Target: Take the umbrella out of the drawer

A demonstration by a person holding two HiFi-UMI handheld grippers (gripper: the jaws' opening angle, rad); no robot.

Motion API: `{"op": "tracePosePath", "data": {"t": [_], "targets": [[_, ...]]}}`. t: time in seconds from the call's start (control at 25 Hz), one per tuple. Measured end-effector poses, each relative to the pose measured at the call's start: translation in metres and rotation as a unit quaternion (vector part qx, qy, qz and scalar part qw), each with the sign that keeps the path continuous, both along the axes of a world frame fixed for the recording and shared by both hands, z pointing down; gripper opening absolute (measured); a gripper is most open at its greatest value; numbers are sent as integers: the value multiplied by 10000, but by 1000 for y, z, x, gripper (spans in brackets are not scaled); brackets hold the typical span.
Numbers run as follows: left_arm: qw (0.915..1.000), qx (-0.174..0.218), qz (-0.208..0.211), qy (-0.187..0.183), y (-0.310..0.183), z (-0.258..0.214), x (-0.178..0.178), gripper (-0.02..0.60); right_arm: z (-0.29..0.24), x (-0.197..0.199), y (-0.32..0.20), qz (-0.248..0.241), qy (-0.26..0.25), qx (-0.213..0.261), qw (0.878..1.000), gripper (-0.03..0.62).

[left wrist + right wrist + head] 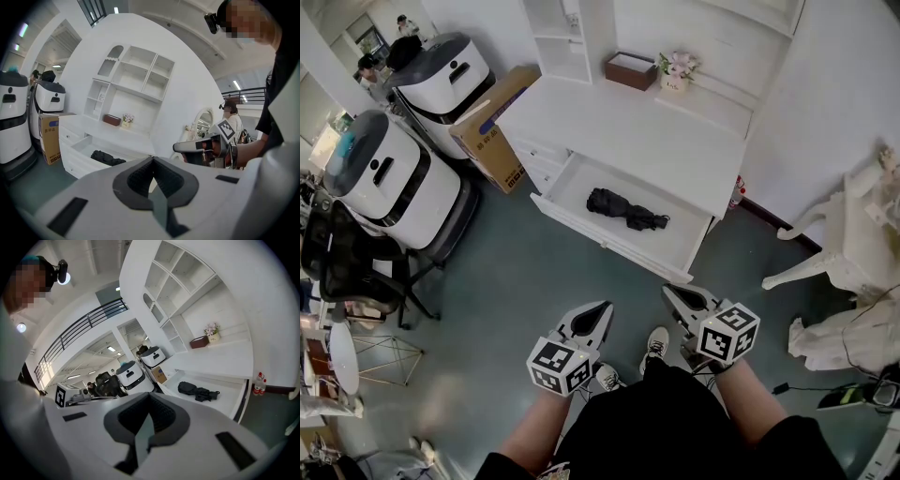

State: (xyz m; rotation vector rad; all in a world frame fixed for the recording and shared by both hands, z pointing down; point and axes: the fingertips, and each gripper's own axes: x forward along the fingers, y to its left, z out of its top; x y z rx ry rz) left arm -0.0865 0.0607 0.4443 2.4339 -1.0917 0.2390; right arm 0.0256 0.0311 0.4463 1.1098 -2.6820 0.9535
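While the white desk (628, 122) stands on the far side against the wall, its drawer (670, 242) is pulled open toward the near side, and the folded black umbrella (623, 210) lies flat near its middle. Well apart on the near side, the left gripper (602, 309) and right gripper (671, 293) point at the drawer, each with its 2 jaws closed together on nothing.
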Motion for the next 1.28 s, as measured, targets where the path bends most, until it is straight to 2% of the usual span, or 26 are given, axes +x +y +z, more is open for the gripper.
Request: {"op": "tracePosePath", "data": {"t": [0.6,0.96,1.28], "targets": [[9998,-55,-131,-154,-62,9,47,3,9,42,-57,-256,-47,-36,9997,2],[9986,-158,-187,-463,-93,19,61,5,14,54,-85,-456,-146,-85,9988,2],[9974,-123,-133,-693,-111,16,75,3,8,69,-98,-396,-268,-23,9989,2]]}}
